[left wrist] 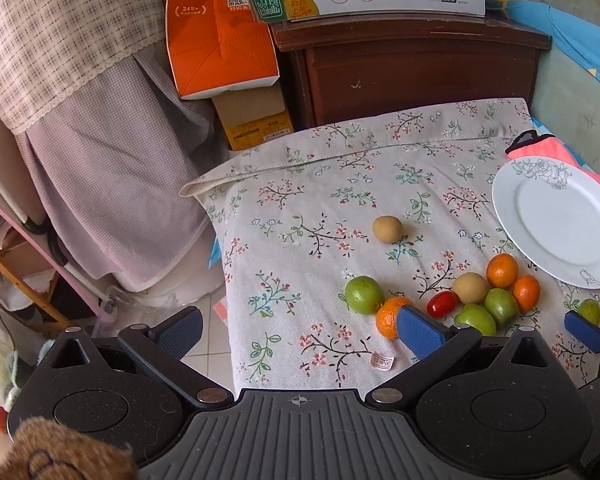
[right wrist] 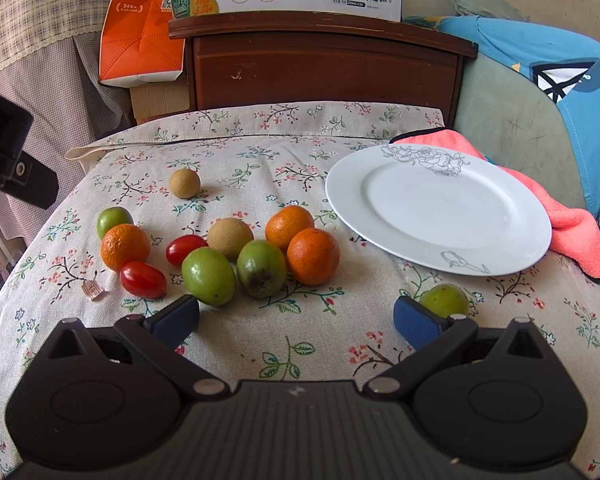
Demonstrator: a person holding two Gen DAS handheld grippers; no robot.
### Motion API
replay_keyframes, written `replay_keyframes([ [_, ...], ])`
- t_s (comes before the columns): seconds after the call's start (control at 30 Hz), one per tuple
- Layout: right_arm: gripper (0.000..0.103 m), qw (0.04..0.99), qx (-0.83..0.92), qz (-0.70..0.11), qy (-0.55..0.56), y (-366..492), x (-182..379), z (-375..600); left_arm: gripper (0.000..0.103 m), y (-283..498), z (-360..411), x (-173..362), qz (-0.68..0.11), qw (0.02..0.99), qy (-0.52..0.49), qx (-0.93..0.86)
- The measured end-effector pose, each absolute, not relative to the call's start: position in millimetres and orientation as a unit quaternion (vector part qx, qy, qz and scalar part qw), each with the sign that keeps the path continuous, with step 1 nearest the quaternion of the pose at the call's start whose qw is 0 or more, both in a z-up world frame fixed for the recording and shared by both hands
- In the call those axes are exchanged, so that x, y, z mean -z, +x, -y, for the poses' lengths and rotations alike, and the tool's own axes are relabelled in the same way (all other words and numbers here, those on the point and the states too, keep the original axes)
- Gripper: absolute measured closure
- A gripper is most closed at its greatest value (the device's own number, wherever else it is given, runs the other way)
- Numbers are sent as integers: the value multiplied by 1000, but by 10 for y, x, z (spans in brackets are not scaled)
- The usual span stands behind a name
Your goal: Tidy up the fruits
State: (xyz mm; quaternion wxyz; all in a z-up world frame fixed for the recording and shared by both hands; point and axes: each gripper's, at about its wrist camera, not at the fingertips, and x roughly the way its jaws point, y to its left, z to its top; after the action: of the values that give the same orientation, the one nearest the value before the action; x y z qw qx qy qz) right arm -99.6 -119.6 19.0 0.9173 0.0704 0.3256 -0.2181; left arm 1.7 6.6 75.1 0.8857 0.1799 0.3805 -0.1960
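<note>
Loose fruit lies on a floral cloth: three oranges (right wrist: 313, 255), several green fruits (right wrist: 208, 276), two cherry tomatoes (right wrist: 143, 279) and two tan round fruits (right wrist: 184, 183). An empty white plate (right wrist: 438, 208) sits to the right, also in the left wrist view (left wrist: 560, 226). My right gripper (right wrist: 296, 320) is open and empty, just in front of the fruit cluster; a lone green fruit (right wrist: 446, 300) lies beside its right finger. My left gripper (left wrist: 298, 332) is open and empty at the cloth's left front edge, its right finger hiding part of an orange (left wrist: 388, 316).
A pink towel (right wrist: 572, 232) lies under the plate's far side. A dark wooden cabinet (right wrist: 324, 68) with a milk carton box stands behind the cloth, orange box (right wrist: 140, 40) to its left. A small paper tag (right wrist: 92, 290) lies on the cloth. The floor drops off left (left wrist: 204, 340).
</note>
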Motion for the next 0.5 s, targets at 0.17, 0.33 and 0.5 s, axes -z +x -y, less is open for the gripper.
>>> replay_keyframes([
  [0.17,1,912,179,-363,72,-1041,-274,1284,0,-32,34,-688,-388,879,192,201],
  [0.33,1,905,180,-380,63,-1221,-291,1243,0,-363,-90,-610,-398,872,178,222],
  [0.5,1,903,181,-386,39,-1346,-342,1134,0,-498,-227,-631,-379,881,197,206],
])
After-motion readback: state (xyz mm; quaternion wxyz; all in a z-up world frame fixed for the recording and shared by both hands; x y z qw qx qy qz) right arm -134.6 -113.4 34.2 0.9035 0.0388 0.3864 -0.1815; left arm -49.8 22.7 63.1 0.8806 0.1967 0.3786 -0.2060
